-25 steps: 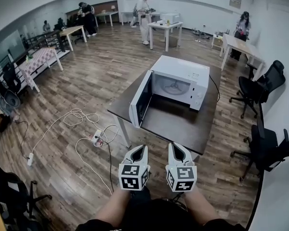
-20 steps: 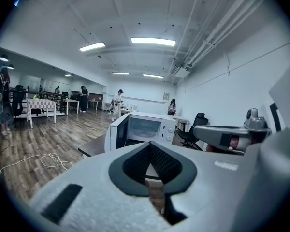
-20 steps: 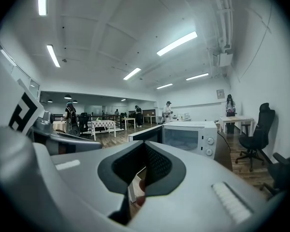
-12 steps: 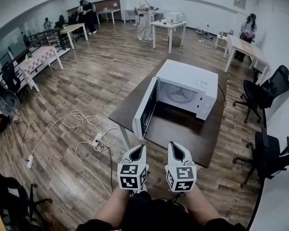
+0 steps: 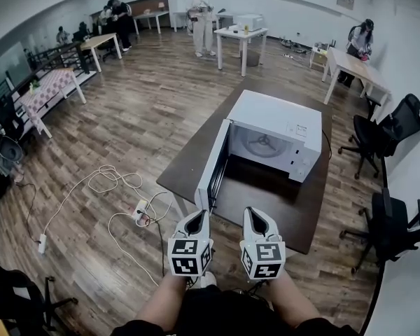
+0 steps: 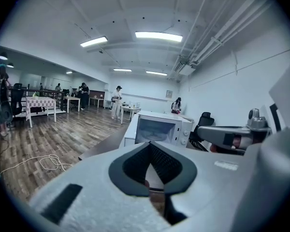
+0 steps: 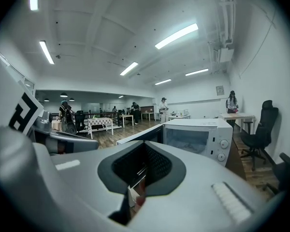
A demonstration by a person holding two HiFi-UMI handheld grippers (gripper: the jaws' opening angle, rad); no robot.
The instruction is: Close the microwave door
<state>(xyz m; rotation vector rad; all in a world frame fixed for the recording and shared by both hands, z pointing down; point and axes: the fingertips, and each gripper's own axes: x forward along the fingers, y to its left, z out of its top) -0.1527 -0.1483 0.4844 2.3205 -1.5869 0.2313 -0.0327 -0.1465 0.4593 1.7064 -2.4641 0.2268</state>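
A white microwave [image 5: 276, 137] stands on a dark brown table [image 5: 266, 201], its door [image 5: 213, 165] swung wide open to the left and the turntable showing inside. My left gripper [image 5: 199, 220] and right gripper [image 5: 253, 217] are side by side just short of the table's near edge, apart from the door, both shut and empty. In the left gripper view the microwave [image 6: 160, 128] lies ahead beyond the closed tips [image 6: 150, 145]. In the right gripper view the microwave [image 7: 199, 136] and its open door [image 7: 139, 136] are ahead past the closed tips [image 7: 144, 145].
Cables and a power strip [image 5: 141, 208] lie on the wood floor left of the table. Black office chairs [image 5: 378, 135] stand to the right. Other tables [image 5: 239, 37] and several people, one standing [image 5: 199, 16], are at the far end of the room.
The table and microwave have come nearer and lower in the head view as I moved toward them. Both grippers stay shut, side by side.
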